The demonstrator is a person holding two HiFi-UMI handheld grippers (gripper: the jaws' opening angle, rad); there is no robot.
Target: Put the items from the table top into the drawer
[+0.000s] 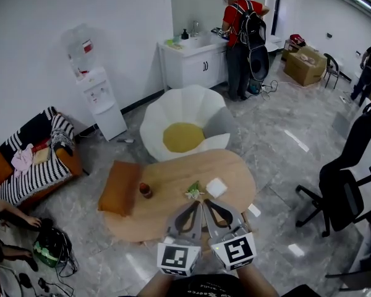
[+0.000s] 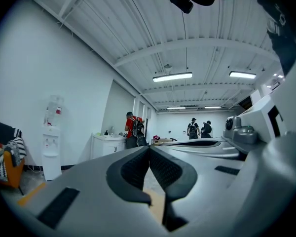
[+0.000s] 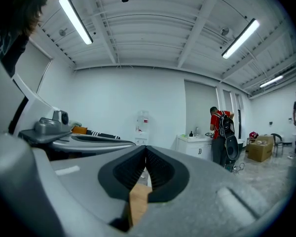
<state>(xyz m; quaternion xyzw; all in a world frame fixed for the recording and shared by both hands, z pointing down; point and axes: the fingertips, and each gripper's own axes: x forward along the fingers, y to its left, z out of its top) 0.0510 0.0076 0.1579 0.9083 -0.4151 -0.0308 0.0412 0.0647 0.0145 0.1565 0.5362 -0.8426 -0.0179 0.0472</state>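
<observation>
Plainly, the left claw (image 2: 149, 148) was closed, its dark ribbed pads meeting at the tips with nothing between them. The right claw (image 3: 146, 148) was closed and empty in the same way. Both pointed level, side by side, above the near part of the counter (image 1: 173, 173), with their tips close together.

Just past the tips, near the middle of the counter, lay a small crumpled green-and-white packet (image 1: 193, 192). A white square block (image 1: 216, 187) sat just beside it toward the counter's right end. A short dark-red cup (image 1: 146, 190) stood upright, apart from those two, toward the left end.

The counter was an oval of pale wood, bare along its far edge and at both rounded ends. An orange cushion (image 1: 119, 187) sat at its left end and a white petal-shaped chair (image 1: 173, 107) stood at its far side. A black office chair (image 1: 346, 172) stood well off its right end, with grey floor between.

Counted, there were three items on the counter and two claws.
</observation>
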